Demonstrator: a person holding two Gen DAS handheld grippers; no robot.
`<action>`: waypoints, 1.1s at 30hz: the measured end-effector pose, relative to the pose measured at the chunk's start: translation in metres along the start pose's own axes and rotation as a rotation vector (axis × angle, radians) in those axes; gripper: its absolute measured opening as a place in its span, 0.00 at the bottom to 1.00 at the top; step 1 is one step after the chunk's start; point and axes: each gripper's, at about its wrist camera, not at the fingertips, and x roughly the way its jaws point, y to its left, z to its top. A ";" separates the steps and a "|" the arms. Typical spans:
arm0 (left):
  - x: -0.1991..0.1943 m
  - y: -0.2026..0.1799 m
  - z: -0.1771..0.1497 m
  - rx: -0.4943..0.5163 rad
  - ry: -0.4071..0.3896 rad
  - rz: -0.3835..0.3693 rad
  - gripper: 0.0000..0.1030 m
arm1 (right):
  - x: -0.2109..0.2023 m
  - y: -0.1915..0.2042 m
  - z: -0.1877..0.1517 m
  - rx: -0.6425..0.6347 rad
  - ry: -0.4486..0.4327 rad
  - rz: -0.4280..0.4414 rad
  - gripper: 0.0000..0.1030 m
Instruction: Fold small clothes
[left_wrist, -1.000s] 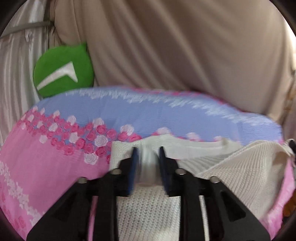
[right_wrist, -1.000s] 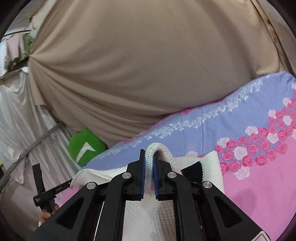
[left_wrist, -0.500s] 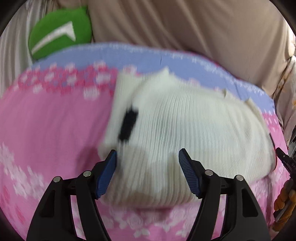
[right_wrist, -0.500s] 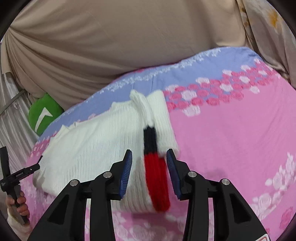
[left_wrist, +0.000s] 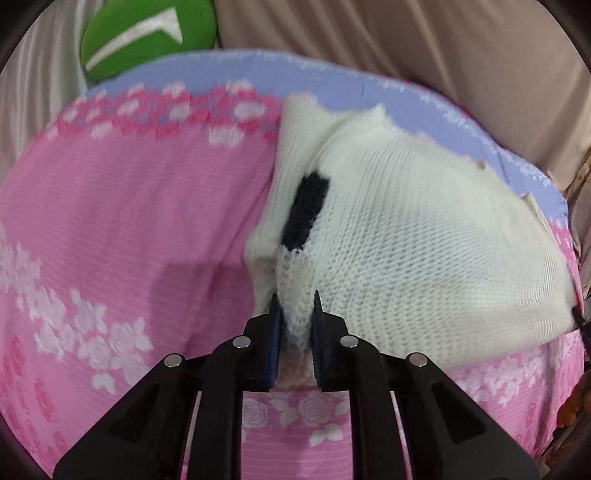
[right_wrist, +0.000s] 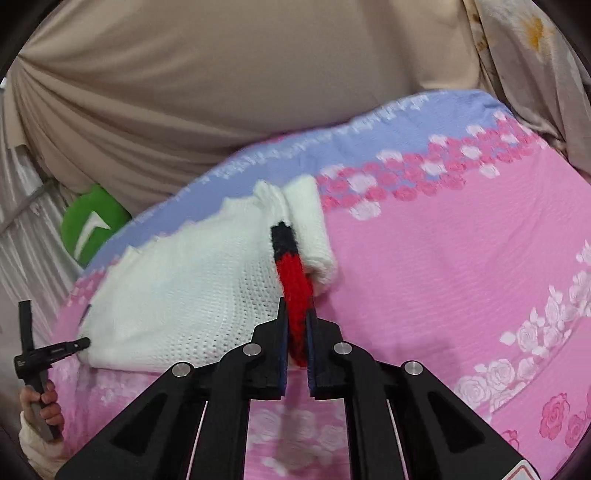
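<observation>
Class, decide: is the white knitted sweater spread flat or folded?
Folded: the white sweater lies doubled on the bedsheet, its red cuff pinched by the right gripper.

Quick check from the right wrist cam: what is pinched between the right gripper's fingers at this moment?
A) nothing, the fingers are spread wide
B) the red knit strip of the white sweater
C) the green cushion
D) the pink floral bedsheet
B: the right gripper has its fingers closed on the red knit strip running down from the white sweater.
</observation>
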 end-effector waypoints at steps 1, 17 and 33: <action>-0.001 -0.003 -0.002 0.012 -0.016 0.016 0.13 | 0.012 -0.005 -0.005 0.010 0.036 -0.001 0.07; 0.036 -0.070 0.115 0.087 -0.087 -0.067 0.76 | 0.073 0.063 0.128 -0.083 -0.031 0.071 0.60; 0.086 -0.055 0.152 0.038 -0.067 0.037 0.09 | 0.115 0.055 0.158 -0.076 -0.035 -0.019 0.07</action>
